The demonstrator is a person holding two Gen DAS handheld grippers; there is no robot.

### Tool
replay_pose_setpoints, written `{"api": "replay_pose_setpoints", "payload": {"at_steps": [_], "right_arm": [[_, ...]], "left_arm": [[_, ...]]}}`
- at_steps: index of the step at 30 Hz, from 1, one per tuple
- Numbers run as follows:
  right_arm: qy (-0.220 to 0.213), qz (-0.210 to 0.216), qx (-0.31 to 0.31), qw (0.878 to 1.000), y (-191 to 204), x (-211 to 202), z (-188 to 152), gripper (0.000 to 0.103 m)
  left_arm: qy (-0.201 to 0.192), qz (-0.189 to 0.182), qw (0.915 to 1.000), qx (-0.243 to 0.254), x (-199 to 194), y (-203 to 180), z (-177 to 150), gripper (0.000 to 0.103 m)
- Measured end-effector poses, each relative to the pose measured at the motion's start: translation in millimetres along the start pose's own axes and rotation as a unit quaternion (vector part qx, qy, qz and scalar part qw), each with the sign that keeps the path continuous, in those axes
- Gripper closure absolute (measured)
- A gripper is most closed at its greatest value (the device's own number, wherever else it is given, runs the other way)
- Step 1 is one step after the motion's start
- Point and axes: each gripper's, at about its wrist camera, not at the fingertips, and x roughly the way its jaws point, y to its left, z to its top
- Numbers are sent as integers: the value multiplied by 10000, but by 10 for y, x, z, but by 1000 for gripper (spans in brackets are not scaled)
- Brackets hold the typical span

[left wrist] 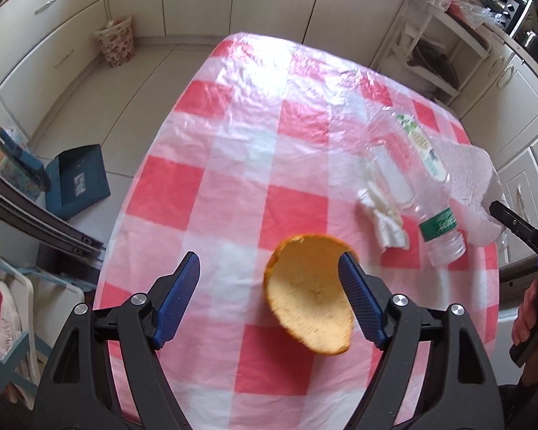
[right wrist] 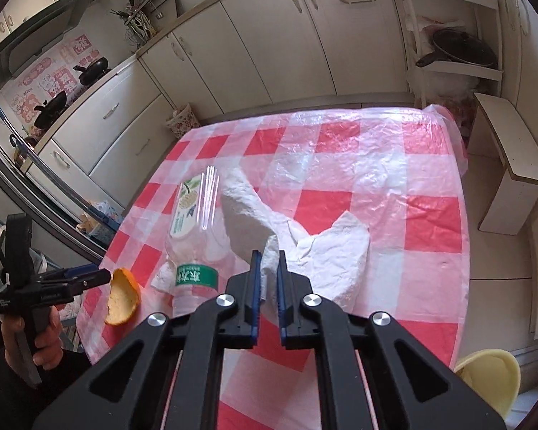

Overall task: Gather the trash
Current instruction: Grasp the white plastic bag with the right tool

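A curled orange peel (left wrist: pixel 306 297) sits near the front edge of the red-and-white checked tablecloth (left wrist: pixel 233 136). My left gripper (left wrist: pixel 269 259) is open around it: the peel lies against the right pad and well clear of the left one. My right gripper (right wrist: pixel 269 258) is shut on a large white paper sheet (right wrist: pixel 333 251), whose crumpled edge is pinched between the blue pads. An empty clear plastic bottle (right wrist: pixel 193 222) with a green label lies left of the paper, and a small crumpled tissue (left wrist: pixel 383 222) lies beside the bottle (left wrist: pixel 423 186). The left gripper (right wrist: pixel 102 276) shows in the right wrist view beside the peel (right wrist: pixel 122 297).
A floral waste bin (left wrist: pixel 114 41) stands on the floor by the cabinets beyond the table. A blue box (left wrist: pixel 79 179) lies on the floor to the left. A white bench (right wrist: pixel 513 154) and a yellow bowl-shaped thing (right wrist: pixel 491 376) are at the right.
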Motion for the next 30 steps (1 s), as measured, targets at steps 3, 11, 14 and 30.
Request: {"api": "replay_pose_setpoints", "payload": {"at_steps": [3,11,14,30], "right_arm": [[197,-27,-125,9997,27,20,-115,95],[399,-220,-454,9979,145,-27,-325,55],[252,-233,-442,9984,150,-94,-329,48],[650,-830,-890,9904,197,346,-358,31]], "left_arm": [[129,30,9999,67,55,-5,-80,27],[294,88,9994,165,190,-107,-262,27],[258,105,9996,85,190,-90,-271,27],[58,154,9988,459,248,-336,-182,50]]}}
